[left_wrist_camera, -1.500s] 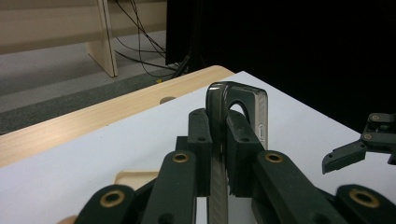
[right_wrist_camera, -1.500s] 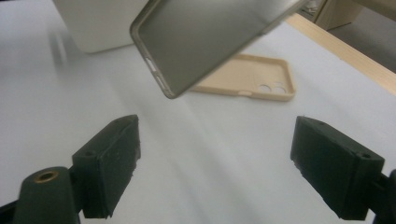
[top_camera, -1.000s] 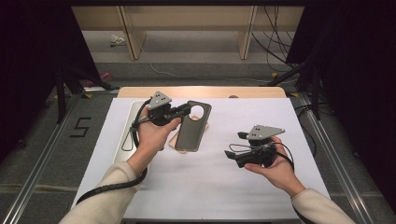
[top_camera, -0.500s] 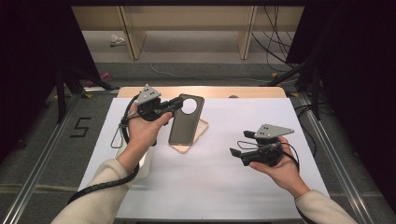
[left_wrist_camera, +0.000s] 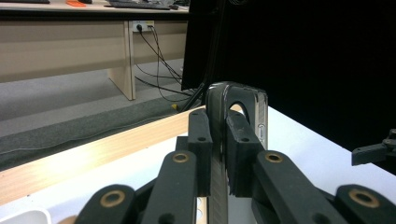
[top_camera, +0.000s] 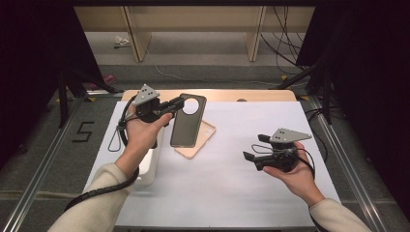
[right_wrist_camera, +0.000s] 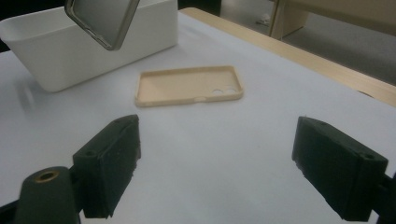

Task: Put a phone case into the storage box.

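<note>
The left tongs (top_camera: 180, 102) pinch a dark case (top_camera: 188, 122), half hiding the tan case (top_camera: 202, 140); the right tongs (top_camera: 252, 153) gape wide.

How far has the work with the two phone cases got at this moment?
Done: the dark case is lifted off the table, clamped in the left gripper. In hand: it hangs above the beige case, which lies flat, hollow side up. Left: probably setting the dark case down, perhaps in the white bin. The right gripper waits open.

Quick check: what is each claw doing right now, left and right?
Left claw: shut on the dark phone case, lifted above the table.
Right claw: open, holding nothing.
</note>
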{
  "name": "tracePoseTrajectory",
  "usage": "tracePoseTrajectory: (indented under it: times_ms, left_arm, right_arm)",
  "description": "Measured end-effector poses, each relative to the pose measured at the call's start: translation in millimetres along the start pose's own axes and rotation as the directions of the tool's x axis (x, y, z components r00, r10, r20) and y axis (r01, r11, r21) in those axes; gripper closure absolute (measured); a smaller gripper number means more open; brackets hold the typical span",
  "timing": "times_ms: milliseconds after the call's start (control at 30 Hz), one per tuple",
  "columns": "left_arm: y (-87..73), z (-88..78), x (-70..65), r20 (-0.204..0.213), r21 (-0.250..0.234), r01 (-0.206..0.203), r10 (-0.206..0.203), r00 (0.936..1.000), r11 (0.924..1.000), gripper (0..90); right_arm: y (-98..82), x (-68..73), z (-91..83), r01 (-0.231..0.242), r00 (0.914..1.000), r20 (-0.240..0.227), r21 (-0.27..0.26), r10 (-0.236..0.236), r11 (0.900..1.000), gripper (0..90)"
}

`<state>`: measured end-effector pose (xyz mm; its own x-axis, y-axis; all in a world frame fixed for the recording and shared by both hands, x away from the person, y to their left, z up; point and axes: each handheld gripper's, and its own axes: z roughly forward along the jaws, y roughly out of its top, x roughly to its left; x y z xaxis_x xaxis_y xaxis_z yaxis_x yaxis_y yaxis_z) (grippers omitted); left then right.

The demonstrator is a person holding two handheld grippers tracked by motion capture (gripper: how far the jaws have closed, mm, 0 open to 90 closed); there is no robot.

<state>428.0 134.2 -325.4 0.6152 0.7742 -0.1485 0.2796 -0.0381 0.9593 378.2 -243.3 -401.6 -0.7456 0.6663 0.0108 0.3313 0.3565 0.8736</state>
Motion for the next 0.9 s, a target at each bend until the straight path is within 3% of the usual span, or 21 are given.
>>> tracePoseTrajectory:
  times_ms: [200,900]
  left_arm:
    - [2.1,-3.2,3.3,-0.009,-0.010,-0.018,0.018,0.9998,0.9998,81.7]
    - [11.1,-16.4,25.5,-0.043,-0.033,-0.018,0.017,0.9989,0.9993,81.7]
  right_arm:
    - [-1.6,-2.6,-4.4,-0.009,0.9998,0.015,-0.003,0.009,1.000,16.2]
    - [-10.2,-12.6,-18.8,-0.043,0.9978,0.051,-0.017,0.043,0.999,16.3]
